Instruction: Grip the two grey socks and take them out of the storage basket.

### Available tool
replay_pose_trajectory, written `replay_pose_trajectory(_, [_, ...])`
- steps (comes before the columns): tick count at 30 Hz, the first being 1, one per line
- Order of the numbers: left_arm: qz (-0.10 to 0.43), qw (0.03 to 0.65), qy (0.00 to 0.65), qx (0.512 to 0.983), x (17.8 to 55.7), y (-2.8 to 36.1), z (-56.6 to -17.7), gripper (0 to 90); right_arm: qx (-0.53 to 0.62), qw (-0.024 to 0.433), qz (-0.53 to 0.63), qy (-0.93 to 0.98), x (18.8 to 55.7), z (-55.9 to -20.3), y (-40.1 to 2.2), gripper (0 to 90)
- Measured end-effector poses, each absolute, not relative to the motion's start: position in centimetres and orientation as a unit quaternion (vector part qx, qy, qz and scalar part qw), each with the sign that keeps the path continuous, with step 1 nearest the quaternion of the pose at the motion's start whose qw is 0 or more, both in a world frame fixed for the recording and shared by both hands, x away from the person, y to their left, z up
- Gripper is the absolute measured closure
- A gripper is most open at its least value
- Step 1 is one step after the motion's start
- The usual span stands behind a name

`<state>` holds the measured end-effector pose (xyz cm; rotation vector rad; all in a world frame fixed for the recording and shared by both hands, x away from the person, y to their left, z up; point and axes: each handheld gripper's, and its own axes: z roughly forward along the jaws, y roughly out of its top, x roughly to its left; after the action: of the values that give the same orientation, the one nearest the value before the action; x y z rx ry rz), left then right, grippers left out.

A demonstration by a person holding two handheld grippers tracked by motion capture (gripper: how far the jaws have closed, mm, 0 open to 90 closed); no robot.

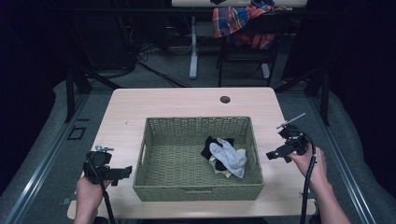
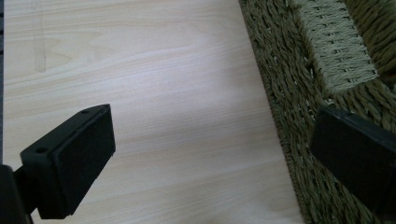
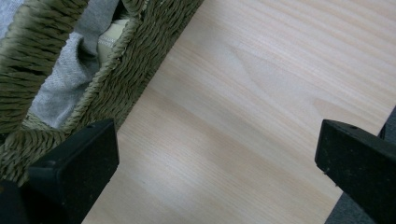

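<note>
A green woven basket sits in the middle of the light wooden table. Inside it lie a grey sock, a black sock and a cream one, bunched toward the right. My left gripper hovers just left of the basket's near left corner, open with nothing between its jaws; the basket wall shows beside its right jaw. My right gripper is just right of the basket, open and empty, with the grey sock seen through the basket's handle gap.
A chair with a plaid shirt draped on it stands beyond the table, next to a desk leg. A cable hole is near the table's far edge. Grey floor surrounds the table.
</note>
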<state>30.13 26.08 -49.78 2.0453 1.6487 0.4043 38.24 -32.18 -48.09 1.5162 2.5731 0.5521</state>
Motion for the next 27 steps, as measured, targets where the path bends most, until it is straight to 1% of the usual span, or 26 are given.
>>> replay_pose_trajectory(13, [0.148, 0.239, 0.601, 0.748, 30.1, 26.1, -49.8, 0.4, 0.493, 0.066, 0.182, 0.848, 37.9, -46.6, -32.1, 0.2])
replay_pose_trajectory(15, [0.146, 0.241, 0.602, 0.747, 30.2, 26.0, -49.9, 0.4, 0.49, 0.072, 0.194, 0.847, 37.8, -45.7, -31.9, 0.0])
replay_pose_trajectory(19, [0.148, 0.239, 0.601, 0.748, 30.2, 25.9, -49.8, 0.4, 0.471, 0.064, 0.209, 0.855, 37.7, -44.6, -31.2, 0.0])
replay_pose_trajectory(23, [0.149, 0.237, 0.603, 0.747, 30.1, 25.9, -49.8, 0.4, 0.457, 0.064, 0.232, 0.856, 37.1, -43.5, -30.2, 0.0])
replay_pose_trajectory(27, [0.148, 0.236, 0.602, 0.748, 30.2, 25.9, -49.8, 0.4, 0.448, 0.065, 0.23, 0.862, 36.9, -42.7, -29.6, 0.0])
